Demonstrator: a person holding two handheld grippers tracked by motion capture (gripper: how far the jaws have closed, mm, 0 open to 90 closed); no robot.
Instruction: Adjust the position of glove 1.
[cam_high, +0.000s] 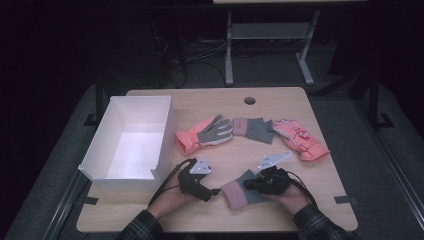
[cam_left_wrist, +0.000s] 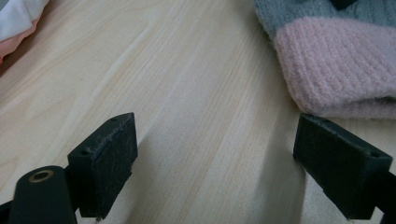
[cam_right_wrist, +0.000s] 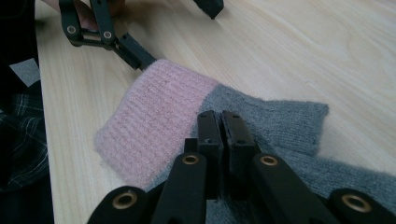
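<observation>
A grey knit glove with a pink cuff (cam_high: 236, 194) lies near the table's front edge between my two grippers. My right gripper (cam_high: 248, 184) is shut on its grey part; in the right gripper view the jaws (cam_right_wrist: 221, 126) meet on the grey knit just behind the pink cuff (cam_right_wrist: 156, 116). My left gripper (cam_high: 215, 191) stands open low over the wood, its jaws (cam_left_wrist: 219, 158) wide apart. The pink cuff (cam_left_wrist: 336, 65) lies just ahead of its right jaw. From the right gripper view the left gripper (cam_right_wrist: 173, 28) has one jaw at the cuff's far edge.
A white open box (cam_high: 131, 142) stands at the table's left. Across the middle lie a salmon glove with a grey palm (cam_high: 205, 134), a second grey and pink knit glove (cam_high: 254, 129) and a pink glove (cam_high: 300, 139). A round cable hole (cam_high: 249, 100) sits near the far edge.
</observation>
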